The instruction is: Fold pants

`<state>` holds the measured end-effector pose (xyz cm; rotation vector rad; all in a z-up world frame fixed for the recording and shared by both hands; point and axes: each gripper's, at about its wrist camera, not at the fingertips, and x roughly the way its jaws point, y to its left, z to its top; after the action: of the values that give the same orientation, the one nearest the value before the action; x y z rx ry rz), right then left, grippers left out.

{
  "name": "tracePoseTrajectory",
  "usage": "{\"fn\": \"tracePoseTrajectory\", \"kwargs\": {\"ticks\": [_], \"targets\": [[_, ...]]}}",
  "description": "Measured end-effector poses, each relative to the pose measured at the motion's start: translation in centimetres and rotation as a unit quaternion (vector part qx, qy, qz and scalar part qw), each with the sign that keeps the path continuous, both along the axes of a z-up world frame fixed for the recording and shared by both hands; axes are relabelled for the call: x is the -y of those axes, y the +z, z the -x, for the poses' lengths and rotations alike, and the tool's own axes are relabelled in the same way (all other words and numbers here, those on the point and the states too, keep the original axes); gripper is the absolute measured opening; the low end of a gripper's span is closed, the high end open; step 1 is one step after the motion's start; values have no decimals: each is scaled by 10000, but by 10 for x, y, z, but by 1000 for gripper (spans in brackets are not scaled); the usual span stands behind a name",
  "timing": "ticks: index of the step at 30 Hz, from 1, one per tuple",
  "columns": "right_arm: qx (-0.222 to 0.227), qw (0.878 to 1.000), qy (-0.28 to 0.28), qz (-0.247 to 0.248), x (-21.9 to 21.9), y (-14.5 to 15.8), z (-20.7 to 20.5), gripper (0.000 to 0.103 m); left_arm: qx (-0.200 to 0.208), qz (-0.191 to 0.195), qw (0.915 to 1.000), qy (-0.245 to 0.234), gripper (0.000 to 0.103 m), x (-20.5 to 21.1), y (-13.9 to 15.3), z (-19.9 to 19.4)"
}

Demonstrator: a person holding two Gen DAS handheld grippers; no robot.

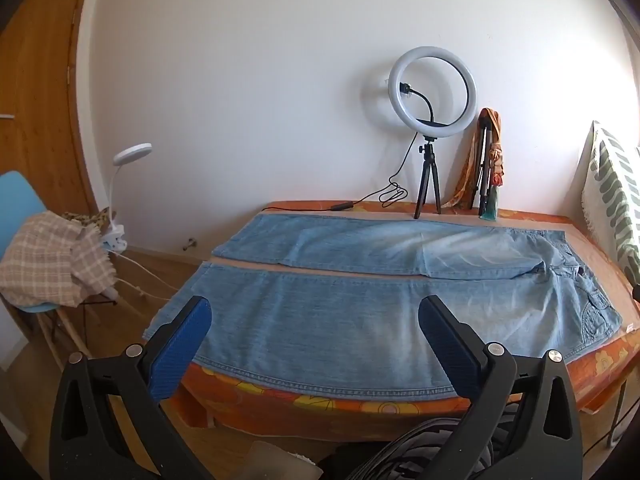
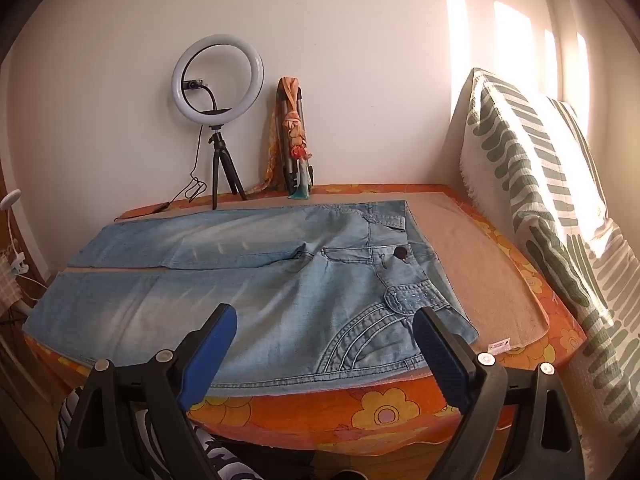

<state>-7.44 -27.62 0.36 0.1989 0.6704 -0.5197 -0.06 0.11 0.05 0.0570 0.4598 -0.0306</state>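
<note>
The pants (image 1: 360,304) lay flat and unfolded on the counter (image 2: 360,412), both left gripper (image 1: 316,328) and right gripper (image 2: 324,336) poised wide-jawed and empty, the near edge seemingly next to be pinched

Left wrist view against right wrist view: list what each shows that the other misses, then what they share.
Only the left wrist view shows the wooden door and the blue chair draped with a checked cloth.

Only the right wrist view shows sunlit patches on the wall and the jeans' dark button.

Both show the jeans spread flat on the orange flowered table cover, the ring light on its tripod, the green-patterned cushion, and an open gripper, left and right, holding nothing.
</note>
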Motion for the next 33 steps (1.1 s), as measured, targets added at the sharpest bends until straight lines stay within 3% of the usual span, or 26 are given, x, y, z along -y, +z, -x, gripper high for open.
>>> {"fn": "tracePoseTrajectory", "kwargs": {"ticks": [33], "targets": [[27, 10000, -5, -28, 4, 3, 1, 92, -120, 86, 9999, 1, 103, -1, -4, -1]]}}
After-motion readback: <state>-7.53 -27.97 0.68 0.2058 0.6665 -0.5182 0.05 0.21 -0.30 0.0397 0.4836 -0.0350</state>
